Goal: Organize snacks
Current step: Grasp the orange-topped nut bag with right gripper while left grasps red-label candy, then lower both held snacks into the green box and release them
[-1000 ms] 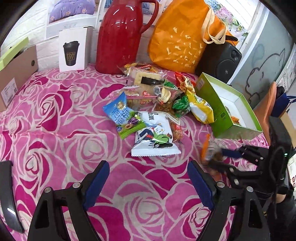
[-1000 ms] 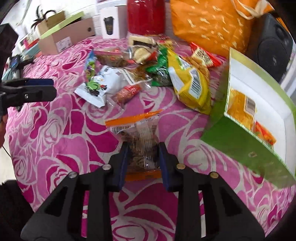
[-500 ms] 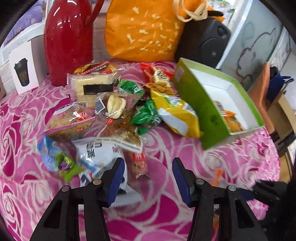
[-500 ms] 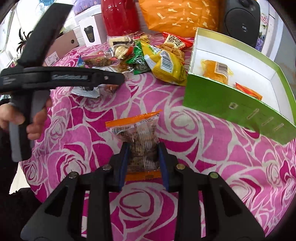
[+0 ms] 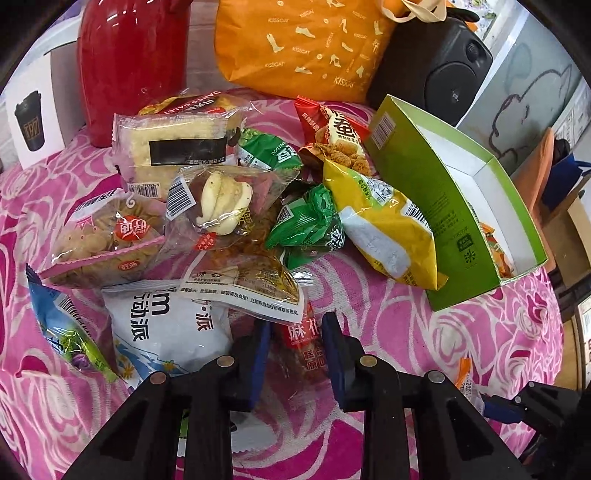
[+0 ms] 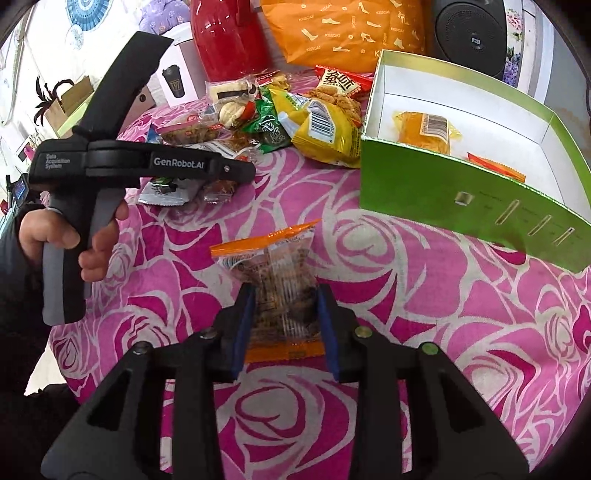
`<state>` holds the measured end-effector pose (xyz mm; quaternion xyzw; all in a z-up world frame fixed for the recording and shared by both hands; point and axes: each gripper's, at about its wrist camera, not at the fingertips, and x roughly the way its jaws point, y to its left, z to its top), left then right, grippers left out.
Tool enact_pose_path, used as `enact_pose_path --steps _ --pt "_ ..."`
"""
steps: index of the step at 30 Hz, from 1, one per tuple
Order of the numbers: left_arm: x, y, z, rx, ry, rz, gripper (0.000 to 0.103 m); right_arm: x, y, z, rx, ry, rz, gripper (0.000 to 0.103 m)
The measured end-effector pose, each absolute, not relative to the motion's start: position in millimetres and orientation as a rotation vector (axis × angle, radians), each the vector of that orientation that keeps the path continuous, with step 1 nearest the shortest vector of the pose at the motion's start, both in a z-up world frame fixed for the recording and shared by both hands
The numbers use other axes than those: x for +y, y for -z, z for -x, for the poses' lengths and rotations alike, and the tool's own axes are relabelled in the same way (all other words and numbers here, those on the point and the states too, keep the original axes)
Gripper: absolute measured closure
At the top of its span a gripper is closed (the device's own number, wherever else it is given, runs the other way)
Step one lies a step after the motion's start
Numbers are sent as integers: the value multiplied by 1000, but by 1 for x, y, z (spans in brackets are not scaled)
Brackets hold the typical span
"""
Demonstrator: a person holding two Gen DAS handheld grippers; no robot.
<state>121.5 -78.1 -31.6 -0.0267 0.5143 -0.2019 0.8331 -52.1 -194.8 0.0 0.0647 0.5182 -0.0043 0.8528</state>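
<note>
We've got the right gripper clamped on an orange-edged snack packet, near the green box — probably headed in there. Left gripper straddles a red packet, not quite pinching it yet.

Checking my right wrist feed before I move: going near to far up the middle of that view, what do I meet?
Right gripper clamped on the orange-edged snack packet → bare pink rose tablecloth → yellow snack bag → orange tote bag at the back.
</note>
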Motion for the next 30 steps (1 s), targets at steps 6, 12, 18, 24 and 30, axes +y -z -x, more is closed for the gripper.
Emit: enact_pose_path --steps 6,12,18,24,30 --pt "-86 19 -102 1093 490 64 80 -197 -10 56 1072 10 -171 70" --pt "-97 -24 -75 1022 573 71 80 -213 -48 65 973 36 -191 70" --pt "-126 -71 -74 925 694 58 80 -259 -82 71 866 186 -201 70" --pt "-171 -92 -89 899 757 28 80 -312 -97 75 801 360 -225 70" --pt "-223 -89 -104 916 808 16 80 -353 -99 66 763 448 -247 70"
